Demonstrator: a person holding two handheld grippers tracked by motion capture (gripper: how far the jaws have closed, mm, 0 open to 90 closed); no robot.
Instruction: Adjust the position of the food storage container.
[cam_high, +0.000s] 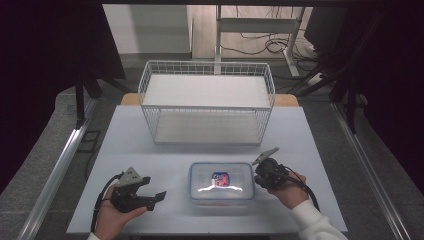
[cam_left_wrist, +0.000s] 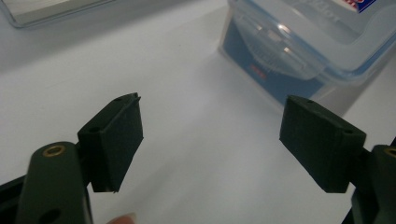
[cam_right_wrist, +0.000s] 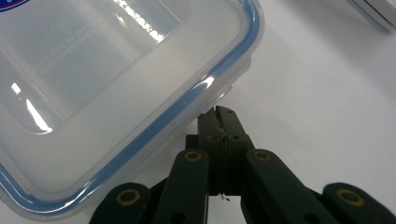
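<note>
A clear plastic food box (cam_high: 221, 181) with a blue-rimmed lid and a red and blue label lies on the white table near its front edge. My left gripper (cam_high: 152, 198) rests to the left of the box, jaws open and nothing between them; in the left gripper view the box's corner (cam_left_wrist: 299, 51) lies ahead at upper right of the left gripper (cam_left_wrist: 210, 140). My right gripper (cam_high: 258, 176) is at the box's right side, jaws shut with nothing in them. In the right gripper view its tips (cam_right_wrist: 220, 116) sit just under the lid's rim (cam_right_wrist: 187, 102) by a side flap.
A white wire basket (cam_high: 206, 102) with two levels stands at the back of the table (cam_high: 130, 145), open toward me. Metal rails run along both sides of the table, and cables trail from both grippers.
</note>
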